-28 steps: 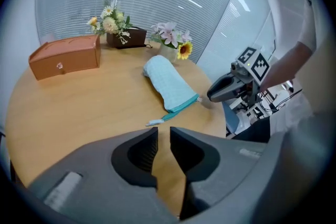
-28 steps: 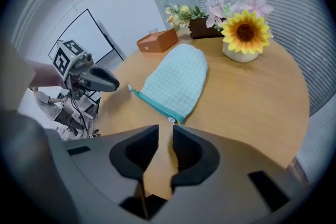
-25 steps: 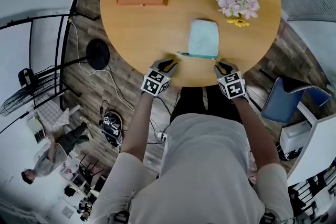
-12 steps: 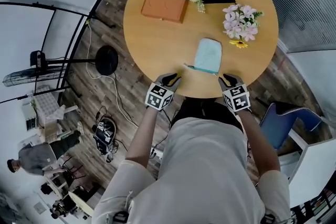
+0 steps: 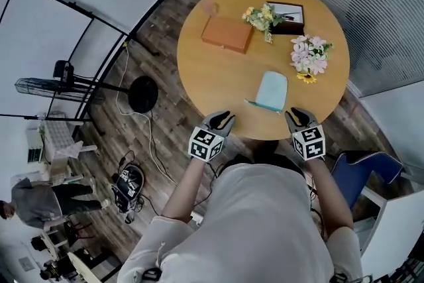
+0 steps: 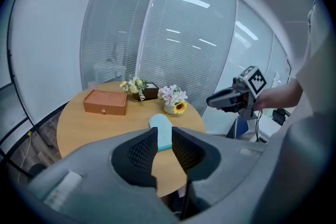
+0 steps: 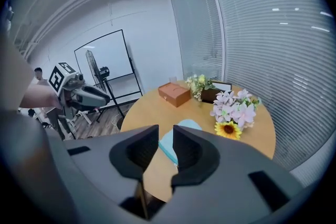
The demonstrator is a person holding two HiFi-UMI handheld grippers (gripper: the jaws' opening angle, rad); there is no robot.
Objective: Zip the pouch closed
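Over the round table (image 5: 218,76), in the head view, both tools hang near the near edge and touch nothing. The pouch (image 5: 272,91), light teal, lies flat near that edge, between the left gripper (image 5: 222,118) and the right gripper (image 5: 295,115) and a little further in. Its darker zipper side faces the person, with a small tab at the left end. The pouch could slip toward the edge if only the tab is pulled and nobody holds the other end, because it lies free on smooth wood. What is inside it I cannot see. The brown box (image 5: 227,34) is closed, so its content is hidden. The dark tray (image 5: 289,12) behind the yellow flowers (image 5: 261,15) holds something thin that I cannot name.

From the left gripper view, the jaws stand a little apart with nothing between them; the pouch shows through the gap, far ahead on the table. The pink flowers (image 6: 172,96) stand in a small pale pot.

From the right gripper view, the jaws also leave a narrow gap and grip nothing. The tab looks very small, so I think a narrow bite may miss it or catch the cloth instead.
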